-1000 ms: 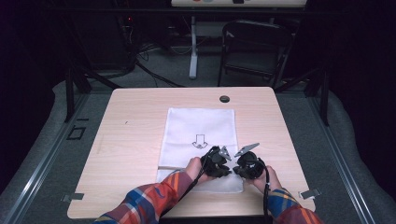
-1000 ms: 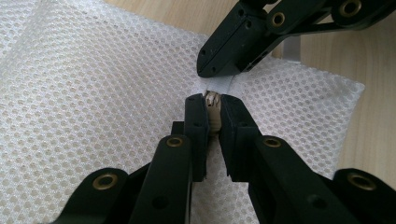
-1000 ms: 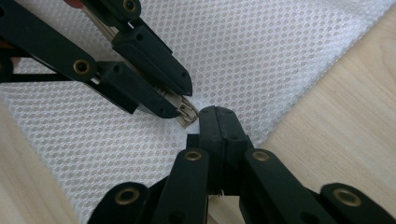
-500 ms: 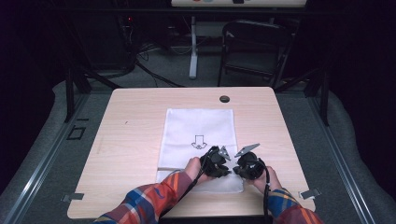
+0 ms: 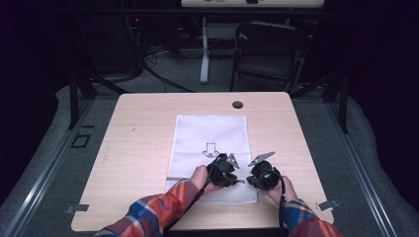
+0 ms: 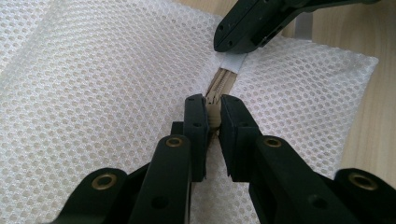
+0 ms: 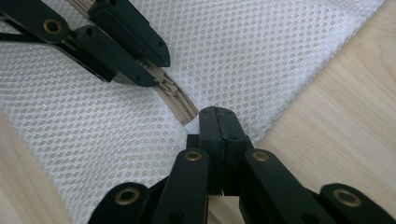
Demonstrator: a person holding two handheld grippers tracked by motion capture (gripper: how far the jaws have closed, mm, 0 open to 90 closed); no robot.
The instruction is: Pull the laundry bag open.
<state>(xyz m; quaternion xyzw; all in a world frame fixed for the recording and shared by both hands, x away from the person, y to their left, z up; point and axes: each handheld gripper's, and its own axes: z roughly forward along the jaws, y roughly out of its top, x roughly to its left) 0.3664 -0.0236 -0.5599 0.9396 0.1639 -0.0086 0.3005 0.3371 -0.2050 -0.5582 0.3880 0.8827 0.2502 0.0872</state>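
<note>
Nothing has moved; left claw [image 6: 213, 116] pinches the zipper [image 6: 215, 88]; right claw [image 7: 218, 122] pinches the mesh bag [image 7: 261, 51].

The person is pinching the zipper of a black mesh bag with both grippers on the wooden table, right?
Not quite: the mesh bag is white, not black, as the left gripper view shows. The rest holds: the left gripper pinches the zipper, the right gripper is shut on the bag's end beside it, and the bag lies on the wooden table.
</note>
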